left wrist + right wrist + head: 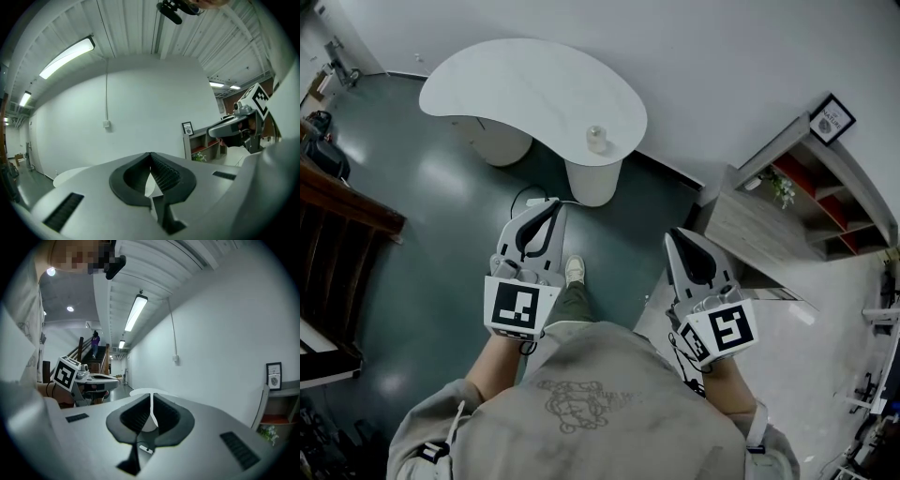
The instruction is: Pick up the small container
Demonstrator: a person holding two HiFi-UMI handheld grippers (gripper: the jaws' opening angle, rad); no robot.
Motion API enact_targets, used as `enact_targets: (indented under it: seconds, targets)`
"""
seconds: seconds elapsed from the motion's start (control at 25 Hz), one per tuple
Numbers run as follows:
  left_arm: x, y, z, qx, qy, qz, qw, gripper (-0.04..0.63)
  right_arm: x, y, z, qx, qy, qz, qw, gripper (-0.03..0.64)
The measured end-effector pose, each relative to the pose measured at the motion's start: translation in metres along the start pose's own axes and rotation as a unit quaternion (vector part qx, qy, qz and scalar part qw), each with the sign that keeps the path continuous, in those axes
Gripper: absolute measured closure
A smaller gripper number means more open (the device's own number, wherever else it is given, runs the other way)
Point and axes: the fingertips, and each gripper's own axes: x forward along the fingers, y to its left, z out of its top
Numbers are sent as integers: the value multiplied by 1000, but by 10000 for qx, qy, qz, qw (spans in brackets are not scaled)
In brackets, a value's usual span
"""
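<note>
Your left tool (551, 210) is closed: its jaws meet at the tips with nothing between them. Your right tool (677, 240) is closed as well, and it is also empty. You hold both low in front of your chest, side by side and well apart. Each points ahead toward the table (497, 84), and neither touches anything.

The container (597, 139) stands upright on the table, near its right end and close to the near edge, above the right pedestal (593, 180). It is small and pale, and you cannot tell what is in it. It is well apart from both tools. In the head view the left tool's tip lies nearer to it than the right one's.

The table is white and kidney-shaped and stands against a white wall on a dark floor (441, 234). Your shoe (574, 270) shows on the floor between the two tools. Right of the table a wooden shelf (769, 220) carries a plant (782, 187) and a frame (832, 119).
</note>
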Motion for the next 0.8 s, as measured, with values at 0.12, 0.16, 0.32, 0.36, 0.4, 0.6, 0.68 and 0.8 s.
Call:
enact_targets:
  seconds: [0.12, 0.16, 0.32, 0.36, 0.4, 0.6, 0.68, 0.8]
  targets:
    - [19, 25, 0, 8, 3, -53, 10000, 578, 31, -5, 6, 7, 60, -19, 10000, 579]
    - [25, 34, -1, -17, 29, -68, 10000, 578, 43, -6, 7, 13, 83, -26, 10000, 579]
    - [55, 70, -1, 42, 14, -152, 9999, 578, 91, -15, 16, 46, 132, -54, 9999, 580]
    - [62, 79, 0, 65, 4, -172, 9998, 578, 103, -17, 19, 49, 137, -56, 9999, 579]
    - [68, 89, -1, 80, -1, -188, 9998, 578, 114, -18, 22, 46, 142, -59, 9999, 578]
    - [103, 131, -1, -7, 7, -250, 9997, 578, 169, -30, 36, -18, 127, -101, 9999, 578]
    - [117, 145, 1, -6, 2, -290, 9996, 578, 188, -35, 42, -33, 101, -132, 9999, 578]
    - [134, 160, 3, 13, -5, -372, 9993, 578, 210, -41, 47, -21, 59, -148, 9999, 578]
